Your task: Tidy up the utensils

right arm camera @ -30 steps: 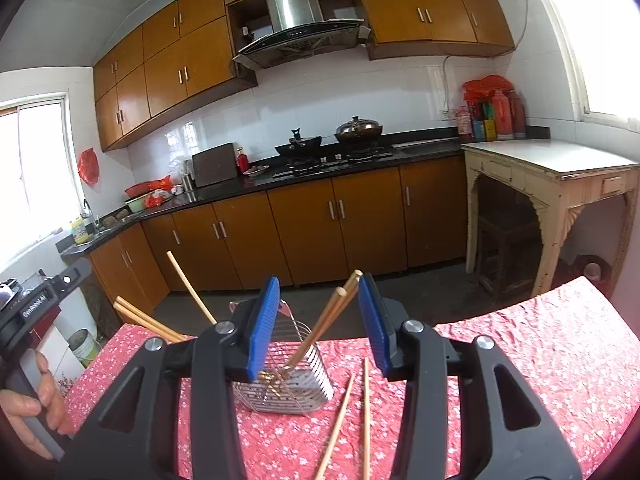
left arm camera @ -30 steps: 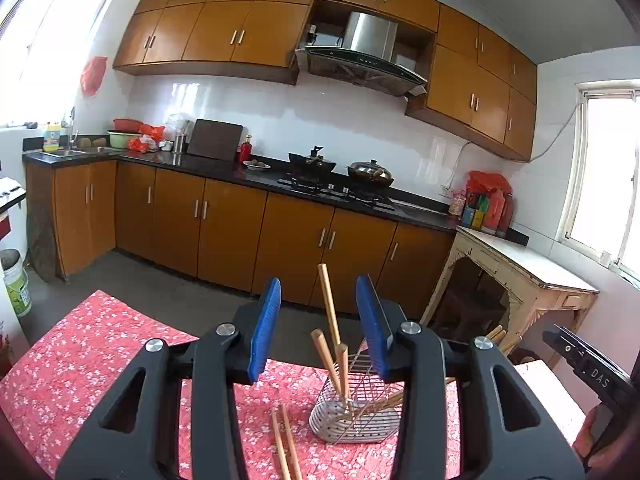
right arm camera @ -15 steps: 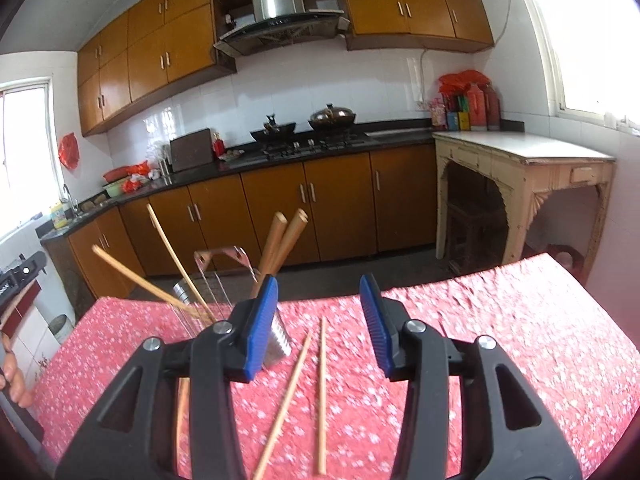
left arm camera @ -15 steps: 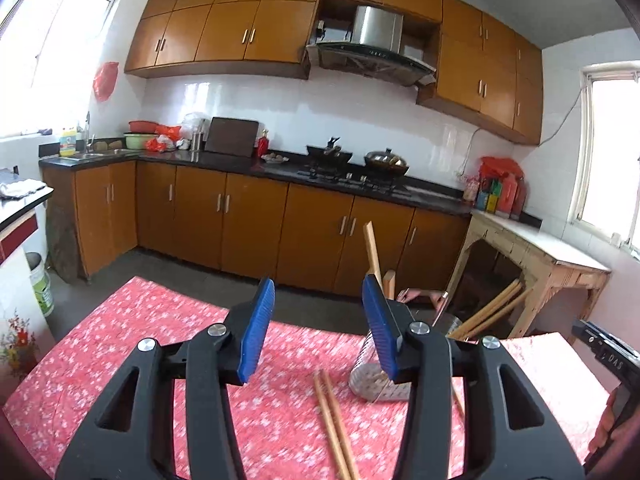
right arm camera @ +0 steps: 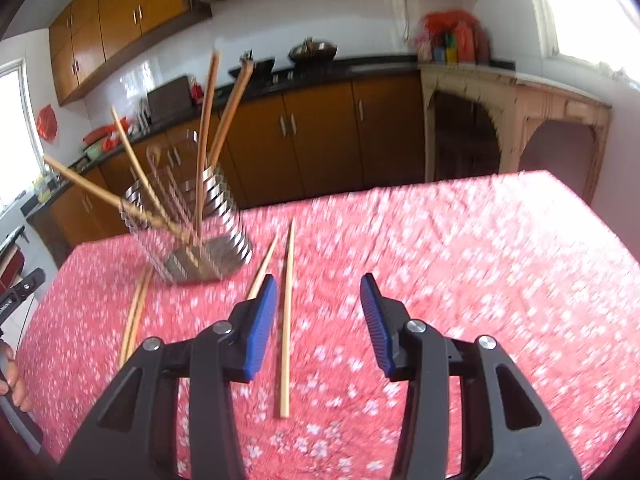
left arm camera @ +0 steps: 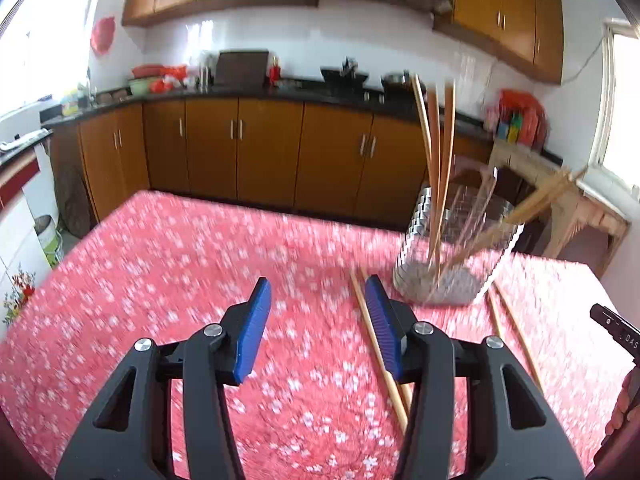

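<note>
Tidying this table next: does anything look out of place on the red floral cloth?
Yes. Four loose wooden chopsticks lie flat on the red floral tablecloth instead of standing in the metal wire holder: one pair left of it, two on its right.

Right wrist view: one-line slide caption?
Right gripper, jaws open and empty, above loose chopsticks on the red floral tablecloth, beside the wire utensil holder.
</note>
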Demonstrator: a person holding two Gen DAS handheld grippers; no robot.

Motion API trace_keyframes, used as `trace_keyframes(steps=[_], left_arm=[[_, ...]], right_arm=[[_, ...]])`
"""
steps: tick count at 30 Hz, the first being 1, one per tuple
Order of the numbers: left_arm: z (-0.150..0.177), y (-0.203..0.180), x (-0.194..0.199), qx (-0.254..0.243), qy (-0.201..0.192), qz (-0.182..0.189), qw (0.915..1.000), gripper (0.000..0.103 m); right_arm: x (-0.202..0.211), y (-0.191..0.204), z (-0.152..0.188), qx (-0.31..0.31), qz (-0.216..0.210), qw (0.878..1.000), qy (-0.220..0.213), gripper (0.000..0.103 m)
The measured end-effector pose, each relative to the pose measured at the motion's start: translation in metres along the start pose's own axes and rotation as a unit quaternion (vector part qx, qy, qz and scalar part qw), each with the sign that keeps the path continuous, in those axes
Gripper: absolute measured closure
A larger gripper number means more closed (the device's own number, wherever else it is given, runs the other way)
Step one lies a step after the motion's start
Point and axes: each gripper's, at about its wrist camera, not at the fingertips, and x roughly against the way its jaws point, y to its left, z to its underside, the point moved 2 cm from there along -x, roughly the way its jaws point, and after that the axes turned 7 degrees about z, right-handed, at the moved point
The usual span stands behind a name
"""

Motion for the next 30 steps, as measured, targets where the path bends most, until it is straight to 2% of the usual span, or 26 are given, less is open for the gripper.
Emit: trace_keyframes(steps=[6, 11, 14, 16, 17, 23, 30], left_arm=[[0.023, -0.011, -0.023, -0.011, 0.044, 0.013, 0.9989, 0.053], [0.039, -0.018, -0.034, -0.019, 0.074, 0.026, 0.9968, 0.053], [0.047, -0.023, -0.039, -0.025, 0.088, 0.028, 0.9954, 0.053], [0.051, -0.026, -0.042, -0.028, 0.097, 0.031, 0.9944, 0.053], [0.052, -0.027, -0.044, -0.031, 0.102, 0.032, 0.9938, 0.053], [0.064, -0.040, -0.056, -0.051, 0.135, 0.029, 0.9891, 0.053], [0.073, -0.050, -0.066, -0.061, 0.163, 0.027, 0.9844, 0.062]], right_arm=[[-0.037, 0.028, 0.032, 0.037, -0.019, 0.997, 0.068, 0.065], [-0.054, 0.044, 0.050, 0.068, -0.003, 0.993, 0.098, 0.066], [-0.063, 0.044, 0.056, 0.070, 0.010, 0.991, 0.112, 0.080], [-0.064, 0.042, 0.055, 0.066, 0.019, 0.992, 0.109, 0.093], [-0.065, 0.039, 0.055, 0.062, 0.020, 0.992, 0.111, 0.095], [-0.066, 0.026, 0.052, 0.036, 0.020, 0.992, 0.115, 0.095], [-0.065, 0.027, 0.052, 0.038, 0.021, 0.992, 0.115, 0.095]])
